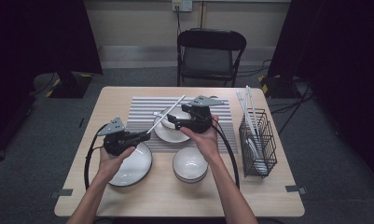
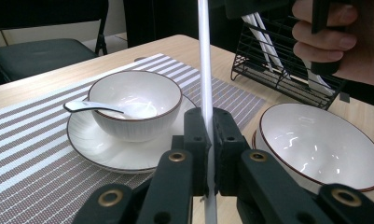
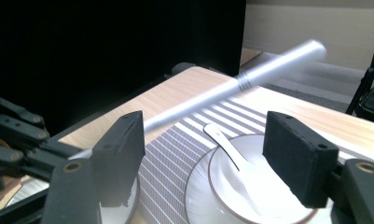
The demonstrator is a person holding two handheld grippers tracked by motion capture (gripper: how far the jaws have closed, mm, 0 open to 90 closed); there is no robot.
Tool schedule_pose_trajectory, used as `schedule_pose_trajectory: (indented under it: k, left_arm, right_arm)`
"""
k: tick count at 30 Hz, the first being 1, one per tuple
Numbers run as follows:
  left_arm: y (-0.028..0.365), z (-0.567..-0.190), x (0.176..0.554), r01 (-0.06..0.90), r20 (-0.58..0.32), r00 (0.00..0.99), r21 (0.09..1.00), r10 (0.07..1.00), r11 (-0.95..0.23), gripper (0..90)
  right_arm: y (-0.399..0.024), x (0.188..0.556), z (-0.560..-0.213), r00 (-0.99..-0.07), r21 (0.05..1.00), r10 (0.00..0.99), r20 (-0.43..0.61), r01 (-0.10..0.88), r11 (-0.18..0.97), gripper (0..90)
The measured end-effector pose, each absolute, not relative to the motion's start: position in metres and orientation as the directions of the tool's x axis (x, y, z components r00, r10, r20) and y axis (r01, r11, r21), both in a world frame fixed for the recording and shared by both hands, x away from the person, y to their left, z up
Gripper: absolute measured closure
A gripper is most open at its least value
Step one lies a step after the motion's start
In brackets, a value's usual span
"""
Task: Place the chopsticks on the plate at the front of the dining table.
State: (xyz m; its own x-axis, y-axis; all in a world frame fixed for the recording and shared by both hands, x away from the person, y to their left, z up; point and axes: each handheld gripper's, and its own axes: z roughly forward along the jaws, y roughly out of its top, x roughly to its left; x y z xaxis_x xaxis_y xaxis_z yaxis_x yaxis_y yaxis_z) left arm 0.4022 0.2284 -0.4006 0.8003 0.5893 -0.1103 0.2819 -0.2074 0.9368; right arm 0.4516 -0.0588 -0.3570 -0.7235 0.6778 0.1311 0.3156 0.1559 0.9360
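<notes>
My left gripper (image 1: 146,134) is shut on the lower end of a long white chopstick (image 1: 168,114). The stick slants up and away over the striped placemat (image 1: 142,109). In the left gripper view the jaws (image 2: 210,123) pinch the chopstick (image 2: 204,70), which stands straight up. My right gripper (image 1: 169,122) hovers above a white bowl (image 2: 135,100) on a saucer (image 1: 168,135). Its jaws are wide open and point left. A white spoon (image 3: 224,142) lies in that bowl. In the right gripper view the chopstick (image 3: 250,74) crosses beyond the open jaws (image 3: 205,149), untouched by them.
A flat white plate (image 1: 133,163) sits under my left hand and an empty white bowl (image 1: 190,164) under my right wrist. A black wire rack (image 1: 257,140) holding more white chopsticks (image 1: 250,107) stands at the table's right. A black chair (image 1: 210,53) stands beyond the far edge.
</notes>
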Motion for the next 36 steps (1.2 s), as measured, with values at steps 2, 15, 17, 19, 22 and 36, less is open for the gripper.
schedule_pose_trajectory:
  k: [2,15,17,19,22,36]
  left_arm:
    - [0.229,-0.400,0.402,0.282,-0.112,0.798,0.938,0.592,-0.203,86.3]
    - [0.244,-0.398,0.399,0.285,-0.106,0.778,0.938,0.619,-0.197,86.2]
    - [0.246,-0.398,0.399,0.282,-0.106,0.780,0.939,0.616,-0.196,86.2]
    - [0.248,-0.397,0.400,0.281,-0.104,0.775,0.940,0.623,-0.192,86.2]
    - [0.251,-0.398,0.401,0.283,-0.104,0.775,0.939,0.624,-0.195,86.2]
    - [0.259,-0.391,0.411,0.289,-0.118,0.751,0.943,0.649,-0.164,86.2]
  right_arm:
    - [-0.062,0.451,-0.358,-0.720,0.935,0.682,0.129,0.318,0.159,28.9]
    - [-0.092,0.447,-0.375,-0.679,0.915,0.723,0.132,0.364,0.174,25.4]
    - [-0.096,0.445,-0.378,-0.675,0.913,0.727,0.128,0.367,0.180,26.2]
    - [-0.098,0.444,-0.381,-0.671,0.909,0.731,0.122,0.371,0.189,25.9]
    - [-0.101,0.442,-0.386,-0.664,0.899,0.740,0.112,0.385,0.209,25.3]
    - [-0.115,0.441,-0.410,-0.620,0.866,0.776,0.110,0.443,0.232,26.0]
